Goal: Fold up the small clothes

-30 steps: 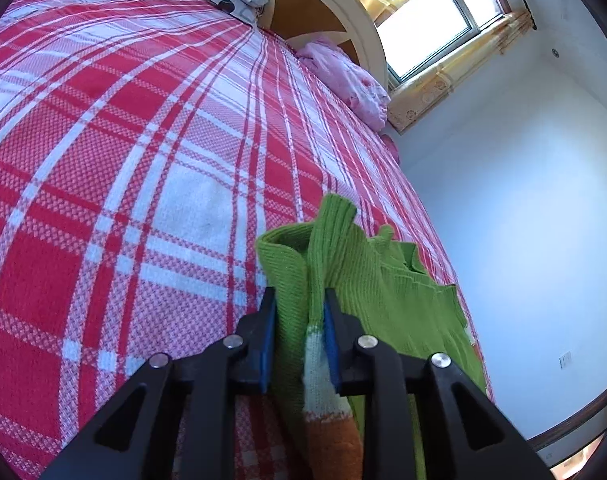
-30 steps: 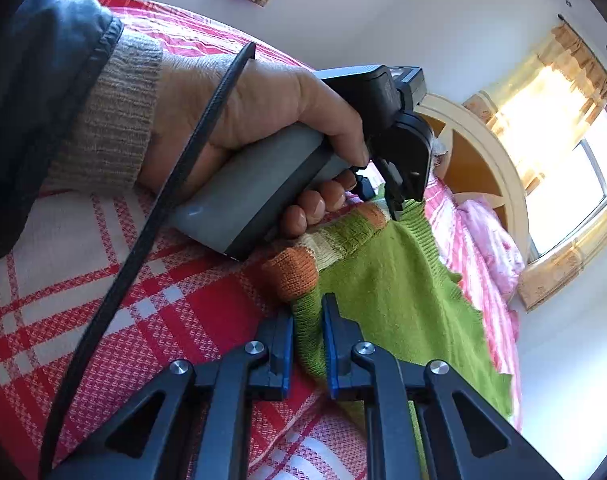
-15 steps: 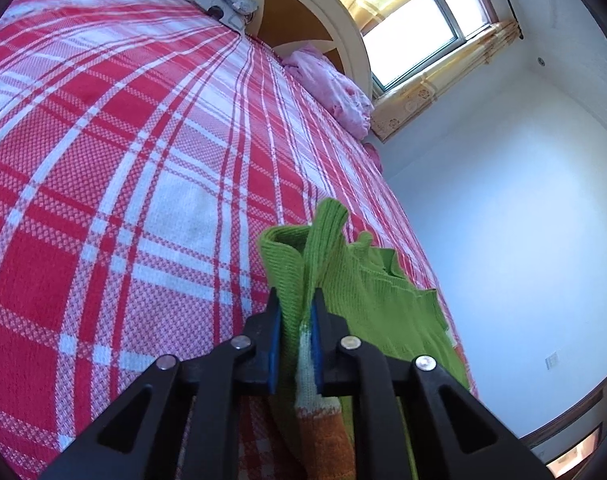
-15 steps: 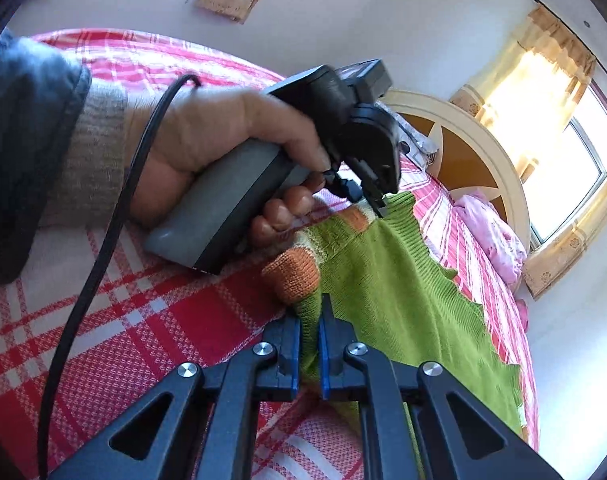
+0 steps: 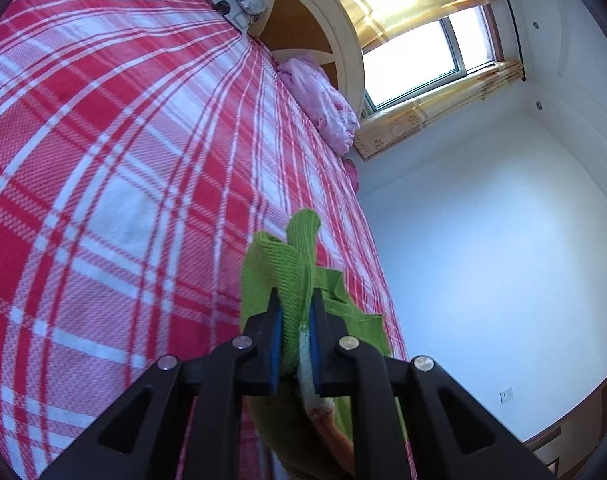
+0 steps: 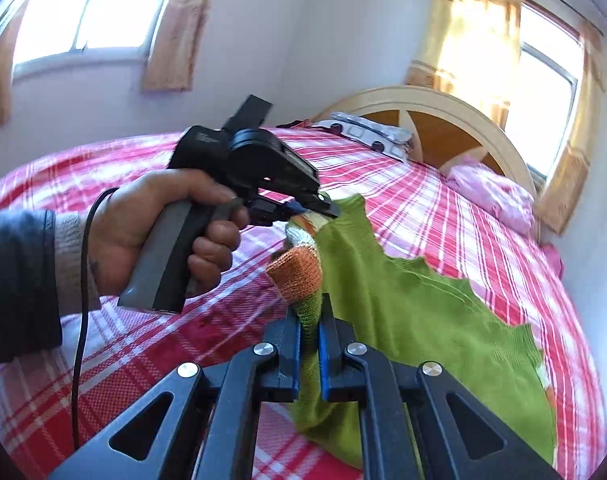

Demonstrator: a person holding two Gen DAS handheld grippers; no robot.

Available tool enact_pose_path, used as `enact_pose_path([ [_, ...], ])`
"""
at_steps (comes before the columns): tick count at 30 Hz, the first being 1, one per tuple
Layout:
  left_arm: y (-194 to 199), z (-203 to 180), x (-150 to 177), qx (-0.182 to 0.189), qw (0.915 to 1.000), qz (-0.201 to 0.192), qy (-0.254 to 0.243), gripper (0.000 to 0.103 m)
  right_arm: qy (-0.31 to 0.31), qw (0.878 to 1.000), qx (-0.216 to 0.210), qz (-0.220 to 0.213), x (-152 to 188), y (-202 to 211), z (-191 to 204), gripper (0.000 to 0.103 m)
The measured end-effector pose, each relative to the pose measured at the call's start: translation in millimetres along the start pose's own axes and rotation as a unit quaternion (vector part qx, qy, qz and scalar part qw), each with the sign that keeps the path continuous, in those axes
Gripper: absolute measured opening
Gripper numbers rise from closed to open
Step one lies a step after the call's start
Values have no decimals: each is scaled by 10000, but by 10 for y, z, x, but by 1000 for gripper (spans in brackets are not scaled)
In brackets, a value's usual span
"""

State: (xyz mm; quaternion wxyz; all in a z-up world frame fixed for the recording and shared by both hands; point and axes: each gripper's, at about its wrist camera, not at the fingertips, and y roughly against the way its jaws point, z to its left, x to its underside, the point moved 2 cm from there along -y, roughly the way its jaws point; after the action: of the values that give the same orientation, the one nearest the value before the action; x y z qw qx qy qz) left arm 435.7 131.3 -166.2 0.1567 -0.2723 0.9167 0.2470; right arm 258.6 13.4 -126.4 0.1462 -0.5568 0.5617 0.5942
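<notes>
You have both tongs clamped on the small green knit sweater (image 6: 415, 312) with orange-and-cream striped cuffs. Left gripper (image 5: 294, 320): jaws closed on a bunched green fold with a cream/orange strip running back between them. Right gripper (image 6: 310, 326): jaws closed on knit just behind the orange cuff (image 6: 297, 276). In the right wrist view your left hand (image 6: 159, 228) holds its tong ahead and left of the right one, tip pinching the sweater's upper edge. The garment is lifted between the two grips; its far part hangs ahead and right of the right tong, over the red-and-white plaid bedspread (image 5: 103, 160). Whether the hem touches the bed, can't tell. Progress: early, I'd say. Both grips are set, no finished fold visible, and laying flat, folding and smoothing remain. Text: none legible; gripper body markings too blurred.
</notes>
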Motion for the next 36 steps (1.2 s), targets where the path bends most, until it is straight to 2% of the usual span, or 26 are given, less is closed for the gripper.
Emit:
enact_pose_path([
  [10,-221,-428,16,243,9997,-44,-88,12,-690,9975,63,-128,138,156,-502,6],
  [17,-461,-761,61,329,9989,82,-319,12,-1026,9944,174,-200,238,282,-879,6],
  [36,-1175,-1470,393,516,9931,623,-852,12,-1660,9854,298,-252,621,636,-1517,6],
])
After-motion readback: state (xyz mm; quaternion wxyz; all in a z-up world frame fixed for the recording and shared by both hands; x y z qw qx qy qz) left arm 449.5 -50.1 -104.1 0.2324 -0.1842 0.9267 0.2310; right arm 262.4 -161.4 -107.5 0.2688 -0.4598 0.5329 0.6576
